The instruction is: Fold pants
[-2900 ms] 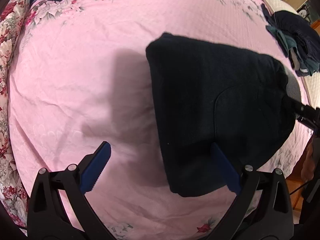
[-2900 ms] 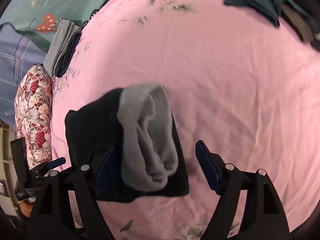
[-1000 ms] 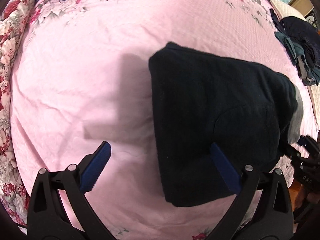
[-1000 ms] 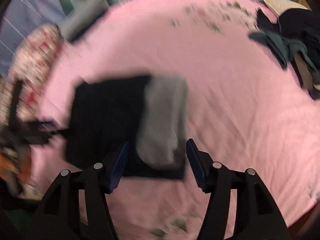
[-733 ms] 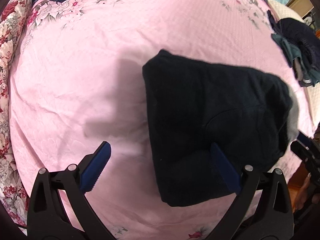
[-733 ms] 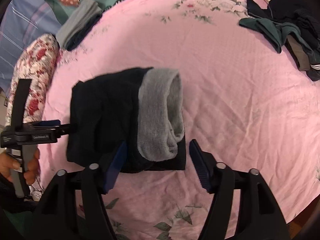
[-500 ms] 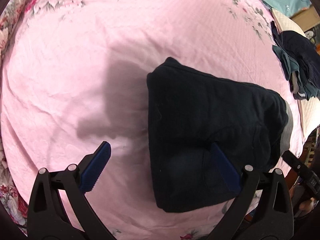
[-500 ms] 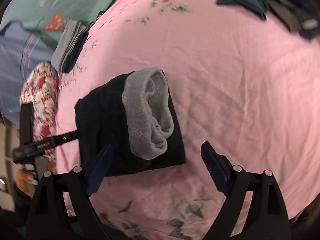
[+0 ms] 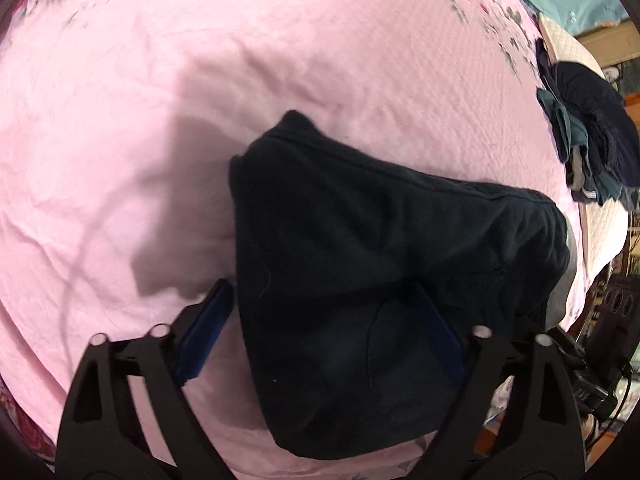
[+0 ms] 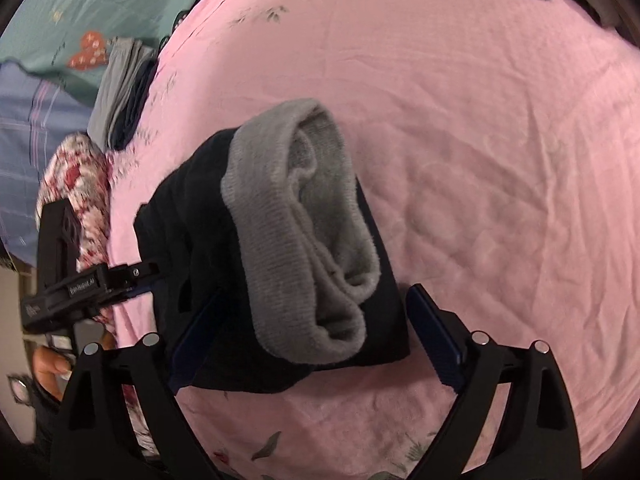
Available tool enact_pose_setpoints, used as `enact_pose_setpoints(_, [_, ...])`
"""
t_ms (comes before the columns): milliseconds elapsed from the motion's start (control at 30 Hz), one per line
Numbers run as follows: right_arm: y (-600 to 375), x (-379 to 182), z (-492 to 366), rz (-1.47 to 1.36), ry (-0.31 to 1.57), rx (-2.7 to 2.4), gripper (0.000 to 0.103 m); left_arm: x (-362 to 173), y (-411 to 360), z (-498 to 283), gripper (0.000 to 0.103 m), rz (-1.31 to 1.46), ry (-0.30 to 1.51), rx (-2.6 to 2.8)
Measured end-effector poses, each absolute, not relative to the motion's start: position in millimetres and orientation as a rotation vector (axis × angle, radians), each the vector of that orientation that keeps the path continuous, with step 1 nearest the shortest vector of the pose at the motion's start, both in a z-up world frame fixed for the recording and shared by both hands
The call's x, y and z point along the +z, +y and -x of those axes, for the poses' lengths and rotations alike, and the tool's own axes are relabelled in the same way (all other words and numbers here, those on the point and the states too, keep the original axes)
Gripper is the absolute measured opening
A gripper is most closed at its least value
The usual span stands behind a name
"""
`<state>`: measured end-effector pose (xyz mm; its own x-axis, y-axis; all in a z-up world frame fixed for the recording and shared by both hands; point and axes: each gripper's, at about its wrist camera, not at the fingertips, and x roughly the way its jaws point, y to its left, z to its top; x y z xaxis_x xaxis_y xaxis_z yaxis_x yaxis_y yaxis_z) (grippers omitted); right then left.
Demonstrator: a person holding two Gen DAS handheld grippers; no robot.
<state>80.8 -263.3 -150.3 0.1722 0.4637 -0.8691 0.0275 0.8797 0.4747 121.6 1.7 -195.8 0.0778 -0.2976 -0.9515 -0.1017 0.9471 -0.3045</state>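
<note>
Dark folded pants (image 9: 360, 248) lie on the pink bedspread (image 9: 200, 80). Their grey inner band (image 10: 296, 216) is turned out on top at one end. My left gripper (image 9: 320, 320) hovers over the near left edge of the pants with its jaws closing. One pad (image 9: 204, 332) sits beside that edge and the other lies over the cloth, neither pressing. My right gripper (image 10: 316, 332) straddles the grey end with its jaws opening, both fingers clear of the bundle. In the right wrist view the left gripper (image 10: 120, 276) reaches the far side of the pants.
A heap of dark clothes (image 9: 592, 136) lies at the bed's right edge. Folded grey and navy garments (image 10: 120, 88) rest near a floral pillow (image 10: 80, 184) and a teal sheet (image 10: 80, 12). A hand (image 10: 48, 364) shows at the lower left.
The left gripper's fingers came closer together and dropped nearer the pants. The right gripper's fingers spread away from the grey band and the hand rolled. The pants stay flat on the bed.
</note>
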Motion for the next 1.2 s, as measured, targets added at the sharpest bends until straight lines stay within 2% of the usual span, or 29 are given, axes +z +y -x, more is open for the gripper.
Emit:
enact_pose_setpoints(33, [-261.3,-150.5,-80.8,-0.413,1.372,0.32,0.093,-194.7,-0.9,-122.0,0.078,0.324,1.494,-0.164])
enact_pose_setpoints(133, [-258.2,-150.6,-81.4,-0.384,1.375,0.309,0.093,-193.3,-0.8,-122.7,0.079,0.337,1.499,-0.171])
enact_pose_setpoints(200, [-260.5,-150.2,-82.9,-0.403,1.385,0.308,0.091,-194.3,5.3,-121.1,0.086,0.368,1.513,-0.156])
enact_pose_setpoints(233, [-262.3,-149.3,-82.9,-0.423,1.39,0.307,0.09,-196.0,8.1,-120.1,0.094,0.377,1.524,-0.143])
enact_pose_setpoints(433, [-255.9,-143.4,-81.7,-0.362,1.376,0.31,0.09,-200.7,8.3,-119.3,0.101,0.358,1.552,-0.164])
enact_pose_setpoints(700, [-250.3,-153.5,-76.6,-0.33,1.321,0.308,0.099,-199.8,3.5,-114.9,0.101,0.327,1.516,-0.129])
enact_pose_setpoints(933, [-246.3,-152.9,-77.1,-0.317,1.303,0.318,0.101,-199.3,2.8,-115.4,0.101,0.321,1.515,-0.115])
enact_pose_setpoints(1133, [-249.5,-152.9,-80.9,-0.35,1.339,0.334,0.101,-200.5,-1.4,-115.9,0.101,0.309,1.507,-0.086])
enact_pose_setpoints(1200, [-255.8,-152.6,-83.2,-0.397,1.36,0.314,0.095,-201.0,-1.8,-116.4,0.101,0.31,1.509,-0.082])
